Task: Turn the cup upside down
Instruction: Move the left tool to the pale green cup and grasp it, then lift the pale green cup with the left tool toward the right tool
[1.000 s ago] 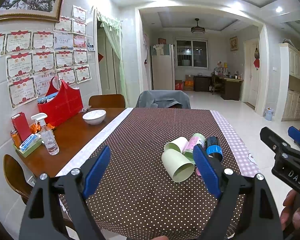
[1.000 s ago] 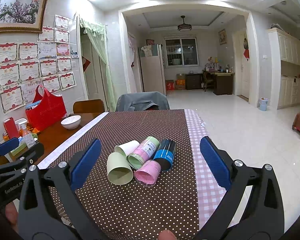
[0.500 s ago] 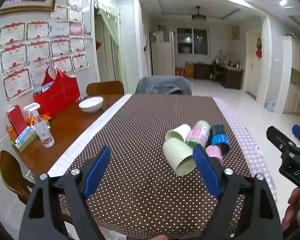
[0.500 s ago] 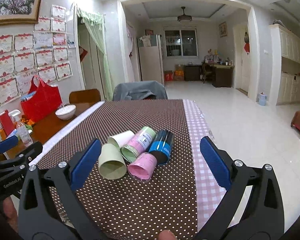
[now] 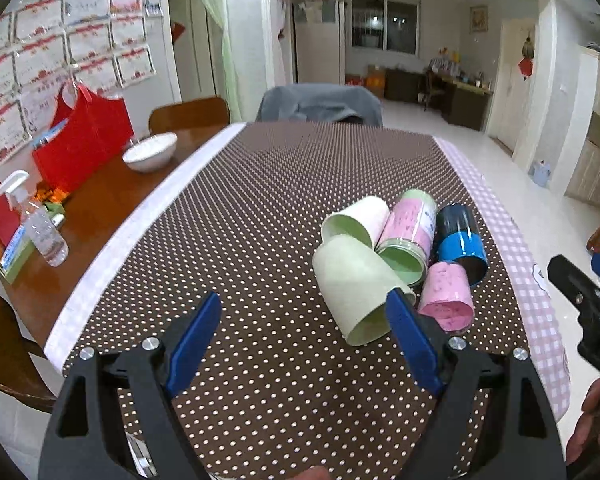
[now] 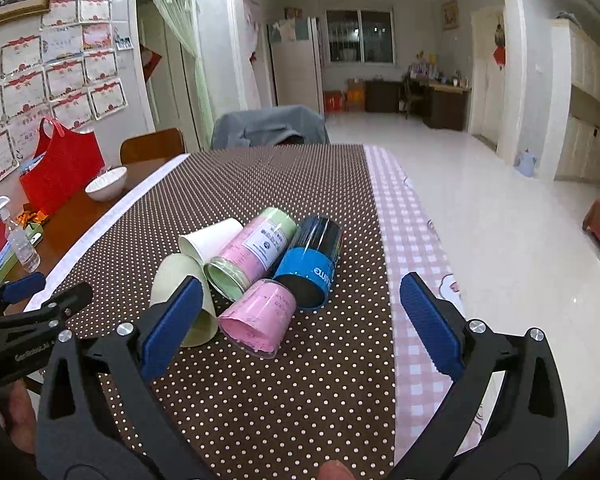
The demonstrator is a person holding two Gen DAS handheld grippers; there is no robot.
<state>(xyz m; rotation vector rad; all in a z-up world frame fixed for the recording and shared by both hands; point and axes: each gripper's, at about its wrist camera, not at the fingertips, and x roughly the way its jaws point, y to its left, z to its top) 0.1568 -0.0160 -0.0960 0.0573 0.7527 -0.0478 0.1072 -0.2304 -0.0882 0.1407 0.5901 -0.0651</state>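
Several cups lie on their sides in a cluster on the brown dotted tablecloth (image 5: 260,216): a pale green cup (image 5: 352,288) (image 6: 172,280) nearest, a white cup (image 5: 360,220) (image 6: 212,240), a pink-and-green cup (image 5: 410,232) (image 6: 256,252), a small pink cup (image 5: 446,296) (image 6: 260,316) and a blue-and-black cup (image 5: 460,236) (image 6: 316,256). My left gripper (image 5: 304,320) is open and empty, just short of the pale green cup. My right gripper (image 6: 300,304) is open and empty, with the pink cup just ahead of its fingers.
On the wooden table (image 5: 100,208) at the left stand a white bowl (image 5: 150,152), a red bag (image 5: 80,136), a spray bottle (image 5: 40,224) and a small box. A grey-draped chair (image 5: 320,104) stands at the far end. The table's right edge (image 6: 432,264) borders open floor.
Both grippers have moved forward and tilted down toward the cluster of cups, which now looks larger and closer. Both stay open; the cups have not moved.
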